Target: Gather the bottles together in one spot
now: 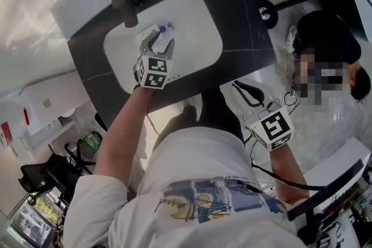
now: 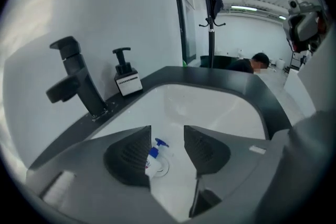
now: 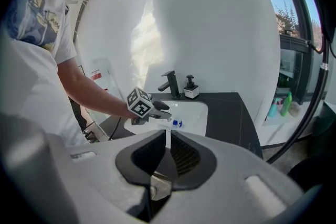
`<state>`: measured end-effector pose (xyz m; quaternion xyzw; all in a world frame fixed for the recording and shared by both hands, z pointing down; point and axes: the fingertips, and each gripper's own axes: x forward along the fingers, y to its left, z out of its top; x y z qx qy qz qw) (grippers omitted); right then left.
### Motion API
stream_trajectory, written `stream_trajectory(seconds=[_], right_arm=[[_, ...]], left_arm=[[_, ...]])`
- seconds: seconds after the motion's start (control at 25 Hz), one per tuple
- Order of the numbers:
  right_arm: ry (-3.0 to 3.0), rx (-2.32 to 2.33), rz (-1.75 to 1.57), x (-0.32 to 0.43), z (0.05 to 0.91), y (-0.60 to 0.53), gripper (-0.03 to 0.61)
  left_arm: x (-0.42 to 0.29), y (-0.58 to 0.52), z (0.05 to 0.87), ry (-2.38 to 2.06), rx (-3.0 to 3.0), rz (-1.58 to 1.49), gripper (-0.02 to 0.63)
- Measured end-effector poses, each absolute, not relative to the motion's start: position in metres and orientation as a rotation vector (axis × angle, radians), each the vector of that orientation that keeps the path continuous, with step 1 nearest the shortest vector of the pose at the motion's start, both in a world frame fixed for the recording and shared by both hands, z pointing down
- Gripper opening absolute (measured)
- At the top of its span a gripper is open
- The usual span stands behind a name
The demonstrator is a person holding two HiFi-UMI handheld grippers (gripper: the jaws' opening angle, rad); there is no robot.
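Note:
A small white bottle with a blue pump top [image 2: 153,157] stands on the floor of the white sink basin [image 1: 197,38], beside the drain. My left gripper [image 2: 167,144] hangs over it with its jaws apart. The bottle sits close by the left pad, with a clear gap to the other pad. In the head view the same bottle [image 1: 165,28] shows just past the left gripper [image 1: 158,39]. In the right gripper view the bottle [image 3: 176,124] shows at the tip of the left gripper. My right gripper [image 3: 168,136] is shut and empty, held back off the counter at the right [image 1: 247,93].
A black faucet [image 2: 79,81] and a black-topped soap dispenser [image 2: 127,81] stand on the dark counter [image 1: 244,20] behind the basin. Green and teal bottles [image 3: 281,105] stand on a ledge far right. A person [image 1: 325,55] is beyond the counter's right side.

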<state>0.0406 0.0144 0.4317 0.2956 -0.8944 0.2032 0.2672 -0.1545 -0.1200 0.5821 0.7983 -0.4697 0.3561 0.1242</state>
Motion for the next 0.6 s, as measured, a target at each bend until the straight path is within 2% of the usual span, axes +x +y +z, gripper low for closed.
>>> stream_trajectory(seconds=[0.24, 0.6], right_arm=[[-2.403, 0.828, 0.568, 0.042, 0.433, 0.026, 0.031], [-2.367, 0.868, 0.606, 0.063, 0.441, 0.013, 0.031]], left_arm=[[-0.165, -0.122, 0.619, -1.181, 2.327, 1.329, 0.183], [-0.176, -0.15, 0.674, -0.993, 2.224, 1.682, 0.186]])
